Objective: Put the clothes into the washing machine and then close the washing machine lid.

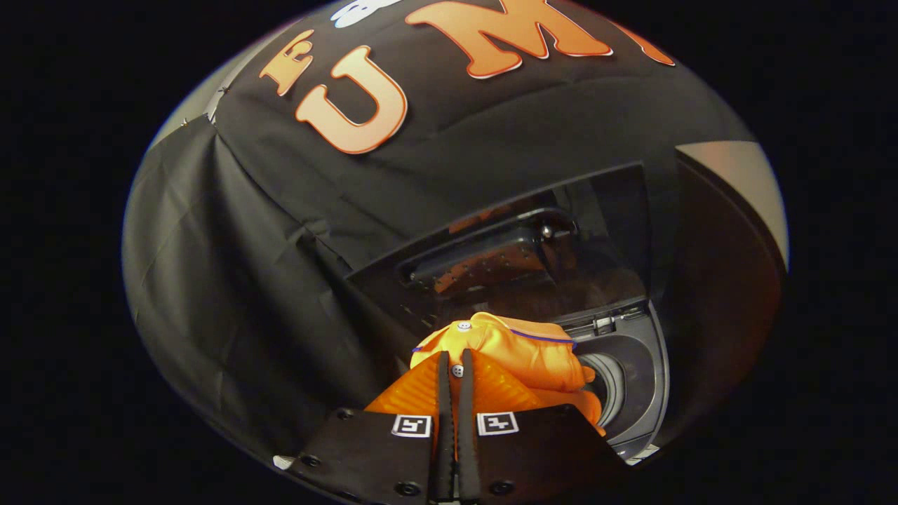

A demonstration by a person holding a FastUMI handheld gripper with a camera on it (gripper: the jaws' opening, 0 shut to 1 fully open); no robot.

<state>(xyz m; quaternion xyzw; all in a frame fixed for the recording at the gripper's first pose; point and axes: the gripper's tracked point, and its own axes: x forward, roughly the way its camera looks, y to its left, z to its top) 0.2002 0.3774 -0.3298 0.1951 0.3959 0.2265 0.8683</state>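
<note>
Gripper [454, 365] fingers nearly closed, pinching orange garment [515, 354]; washing machine [631, 372] drum opening at 2 o'clock, lid [533, 238] raised beyond.

Orange garment [523, 354] bunched atop washing machine [642, 365] opening, lid up.

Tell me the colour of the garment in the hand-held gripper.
Orange garment with thin purple trim, pinched by the hand-held gripper; gripper view.
</note>
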